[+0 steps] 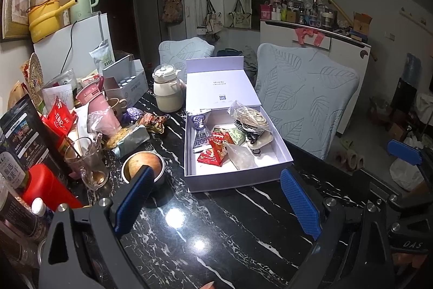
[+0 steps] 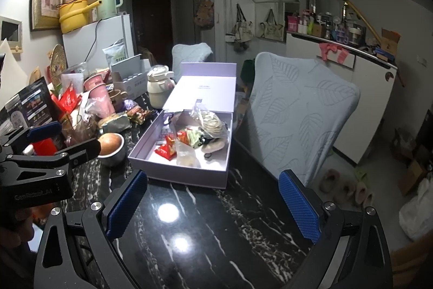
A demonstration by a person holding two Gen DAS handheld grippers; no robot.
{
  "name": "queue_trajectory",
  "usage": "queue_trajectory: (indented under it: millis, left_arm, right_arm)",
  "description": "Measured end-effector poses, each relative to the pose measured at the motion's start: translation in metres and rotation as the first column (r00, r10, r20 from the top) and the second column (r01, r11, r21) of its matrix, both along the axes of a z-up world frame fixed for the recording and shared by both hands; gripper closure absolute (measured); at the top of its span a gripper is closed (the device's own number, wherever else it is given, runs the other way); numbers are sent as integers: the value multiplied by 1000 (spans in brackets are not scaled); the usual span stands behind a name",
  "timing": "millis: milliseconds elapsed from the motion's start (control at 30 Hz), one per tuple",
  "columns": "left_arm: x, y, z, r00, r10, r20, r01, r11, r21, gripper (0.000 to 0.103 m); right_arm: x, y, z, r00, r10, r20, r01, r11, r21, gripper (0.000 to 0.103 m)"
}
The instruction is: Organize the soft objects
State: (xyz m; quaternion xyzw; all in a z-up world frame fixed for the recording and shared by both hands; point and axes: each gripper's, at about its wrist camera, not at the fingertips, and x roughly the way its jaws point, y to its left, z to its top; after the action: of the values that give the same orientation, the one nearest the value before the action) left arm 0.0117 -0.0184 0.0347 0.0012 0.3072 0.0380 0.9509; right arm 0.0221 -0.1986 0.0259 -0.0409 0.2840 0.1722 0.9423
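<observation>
Far to the left of the left claw [image 1: 216, 197], a smooth red plastic tub [image 1: 47, 187] and a clear glass mug [image 1: 86, 163] are seen among crinkly packets. Just past its left pad, a round shiny metal bowl [image 1: 143, 167] is seen. The left claw is held wide apart over the glossy black marble table [image 1: 205, 234], and nothing is gripped.

Straight ahead of both claws, a flat white cardboard box [image 1: 238, 178] is laid open with its lid tipped back. Inside it, soft things are piled: red snack packets [image 1: 212, 153], a clear crumpled bag [image 1: 240, 157] and a fluffy slipper [image 1: 259, 141].

The right claw [image 2: 212, 203] is also spread wide, with nothing between its bumpy blue pads [image 2: 299, 203]. To its right, a chair in a pale leaf-patterned cloth cover [image 2: 300, 113] is pushed against the table.
</observation>
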Motion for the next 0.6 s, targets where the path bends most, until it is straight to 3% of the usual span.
queue_trajectory:
  millis: [600]
  left_arm:
    - [-2,-5,1,1000,-18,4,17,1000,16,7]
  right_arm:
    - [-4,-6,-1,1000,-31,-5,31,1000,3,4]
